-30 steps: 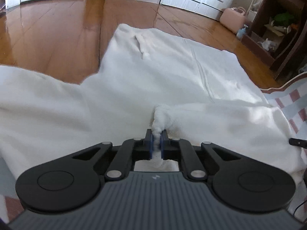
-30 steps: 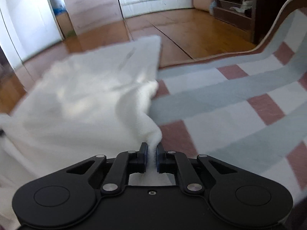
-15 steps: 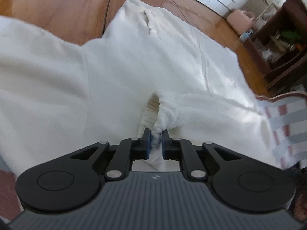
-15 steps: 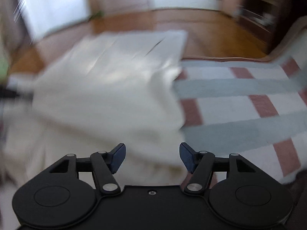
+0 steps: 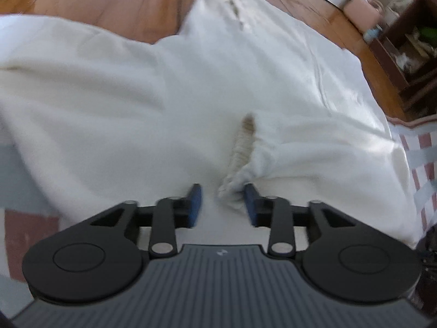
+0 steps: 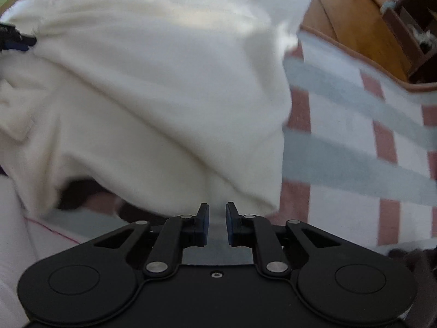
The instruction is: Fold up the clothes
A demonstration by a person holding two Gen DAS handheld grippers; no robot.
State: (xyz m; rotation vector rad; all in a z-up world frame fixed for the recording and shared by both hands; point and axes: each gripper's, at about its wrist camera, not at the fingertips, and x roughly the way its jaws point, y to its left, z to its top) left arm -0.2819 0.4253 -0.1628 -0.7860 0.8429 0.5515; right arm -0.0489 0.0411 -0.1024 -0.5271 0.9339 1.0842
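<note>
Garment [image 5: 245,82]: white, spread flat across the checked rug [image 6: 355,125] and onto the floor [image 5: 109,2].
Left tongs [image 5: 222,205]: parted, cuff [image 5: 232,188] loose between them.
Right tongs [image 6: 217,224]: nearly closed at the garment's near edge, gripping nothing visible.

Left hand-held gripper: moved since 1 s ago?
Yes. The left hand-held gripper advanced toward the pink case, now nearer the frame's top corner, and opened off the white cuff.

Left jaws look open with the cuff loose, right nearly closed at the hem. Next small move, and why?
Probably draw the left gripper back clear of the sleeve cuff: its jaws stand apart and the cuff lies loose against one pad, on the white garment. The right gripper sits at the garment's near edge, jaws narrowly apart; whether it pinches cloth is unclear.
</note>
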